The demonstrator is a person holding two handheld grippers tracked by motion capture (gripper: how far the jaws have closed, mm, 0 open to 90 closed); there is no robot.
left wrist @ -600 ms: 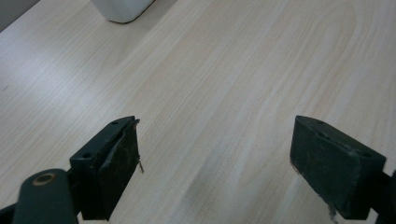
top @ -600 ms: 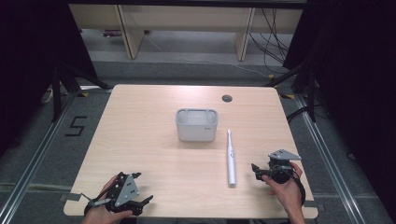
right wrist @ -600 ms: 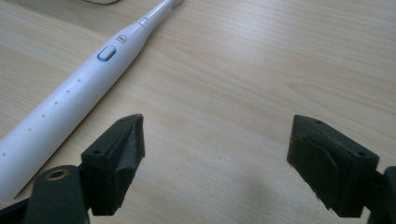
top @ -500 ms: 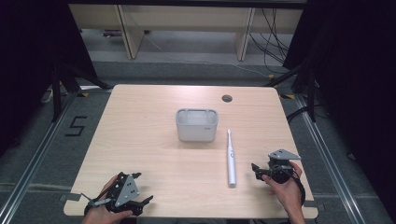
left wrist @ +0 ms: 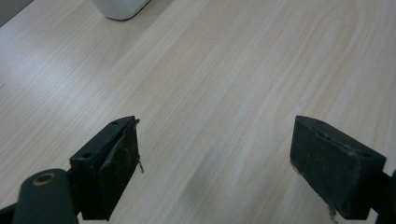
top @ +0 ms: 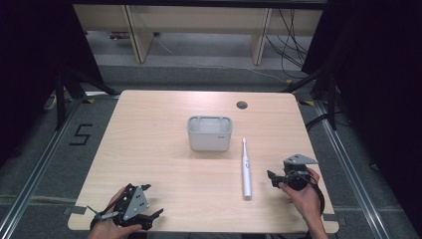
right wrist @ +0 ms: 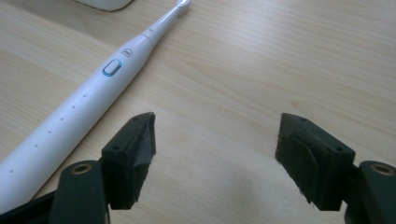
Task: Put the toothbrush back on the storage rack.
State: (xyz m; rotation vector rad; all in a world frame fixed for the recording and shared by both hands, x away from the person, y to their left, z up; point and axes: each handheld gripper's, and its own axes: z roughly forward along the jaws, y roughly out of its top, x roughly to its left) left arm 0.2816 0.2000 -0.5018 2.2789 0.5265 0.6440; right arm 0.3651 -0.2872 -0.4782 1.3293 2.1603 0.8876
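A white electric toothbrush [top: 245, 169] lies flat on the wooden table [top: 164, 149], head pointing away toward a white rectangular container [top: 209, 133]. In the right gripper view the toothbrush [right wrist: 93, 93] runs diagonally past the left jaw, apart from it. My right gripper [top: 272, 178] rests near the front right of the table, a short way right of the toothbrush handle, jaws open with bare wood between them [right wrist: 215, 154]. My left gripper [top: 152, 215] sits at the front left edge, open and empty [left wrist: 215, 163].
A small dark round hole [top: 242, 105] marks the table's far right area. The container's corner [left wrist: 120, 7] shows at the top of the left gripper view. Shelving and cables stand beyond the far edge; dark floor and rails flank both sides.
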